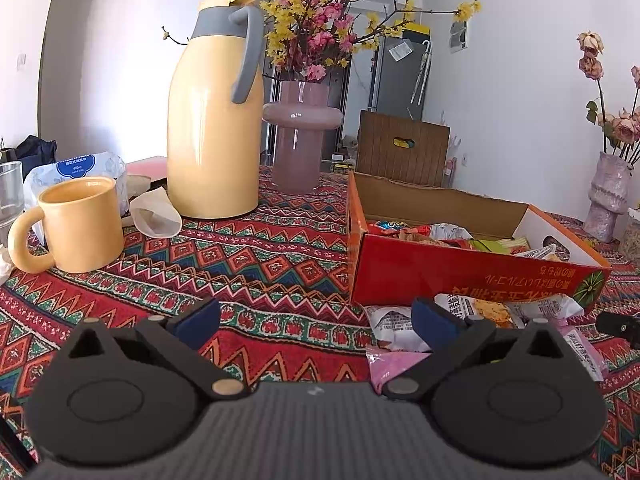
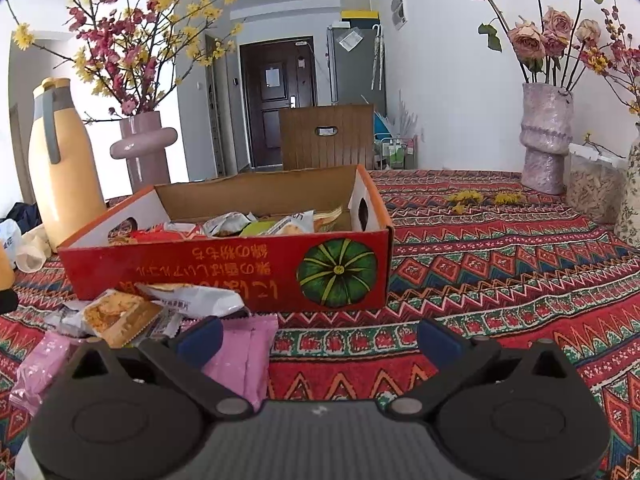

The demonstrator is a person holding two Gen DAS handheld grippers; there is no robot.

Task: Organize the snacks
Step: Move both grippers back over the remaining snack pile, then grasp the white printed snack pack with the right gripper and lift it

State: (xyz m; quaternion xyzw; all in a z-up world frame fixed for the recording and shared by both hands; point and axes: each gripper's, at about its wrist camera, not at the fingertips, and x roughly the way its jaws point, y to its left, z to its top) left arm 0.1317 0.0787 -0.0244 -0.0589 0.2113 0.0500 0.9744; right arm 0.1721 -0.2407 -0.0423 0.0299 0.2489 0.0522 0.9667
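Note:
A red cardboard box (image 1: 460, 276) (image 2: 224, 276) holding several snack packets stands on the patterned tablecloth. Loose snack packets lie in front of it: a white one (image 1: 394, 322), an orange-printed one (image 1: 488, 310) (image 2: 120, 314), and pink ones (image 2: 242, 354) (image 1: 394, 366). My left gripper (image 1: 316, 320) is open, low over the cloth, with the pile just by its right finger (image 1: 434, 322). My right gripper (image 2: 318, 336) is open too, with its left finger (image 2: 200, 338) over a pink packet. Nothing sits between either pair of fingers.
A yellow thermos jug (image 1: 214, 120) (image 2: 60, 168), a yellow mug (image 1: 76, 224), a pink vase of blossoms (image 1: 300, 136) (image 2: 144, 148) and a tissue pack (image 1: 80, 168) stand left. A textured vase of dried roses (image 2: 546, 140), a clear container (image 2: 592, 188) stand right. Bare cloth lies right of the box.

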